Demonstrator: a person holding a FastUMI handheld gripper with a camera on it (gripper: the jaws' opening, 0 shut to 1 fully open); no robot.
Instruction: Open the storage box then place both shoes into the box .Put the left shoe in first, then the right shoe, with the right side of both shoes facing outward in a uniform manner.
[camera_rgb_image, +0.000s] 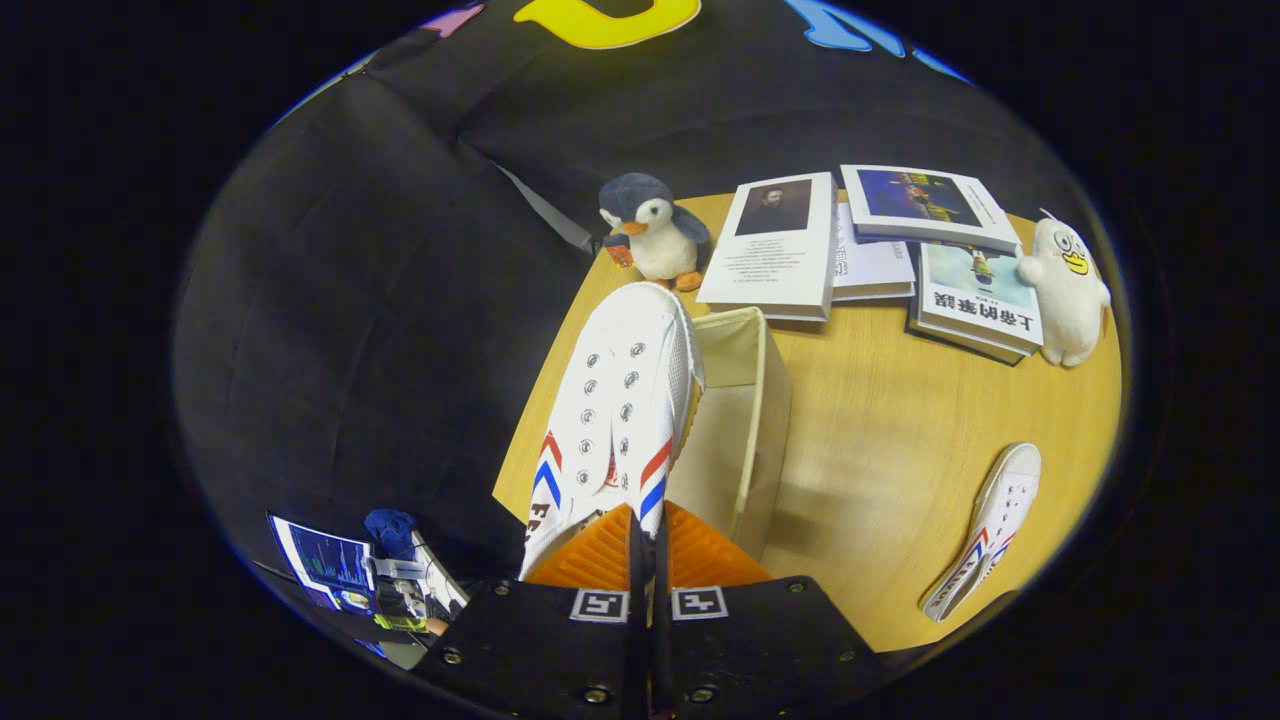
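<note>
Hand-held gripper (645, 545) clamped on the heel of 1 white shoe (615, 410), held above the open storage box (745, 420) at its left wall. 2nd shoe (985, 530) lies on the surface (880, 440), well right of the box. Books (880, 250) beyond.

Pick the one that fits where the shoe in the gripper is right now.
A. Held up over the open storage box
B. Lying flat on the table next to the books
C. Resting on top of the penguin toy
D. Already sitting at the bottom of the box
A: the gripper is shut on the heel end of the shoe, which hangs over the near edge of the open storage box, while the other shoe lies on the table.
</note>
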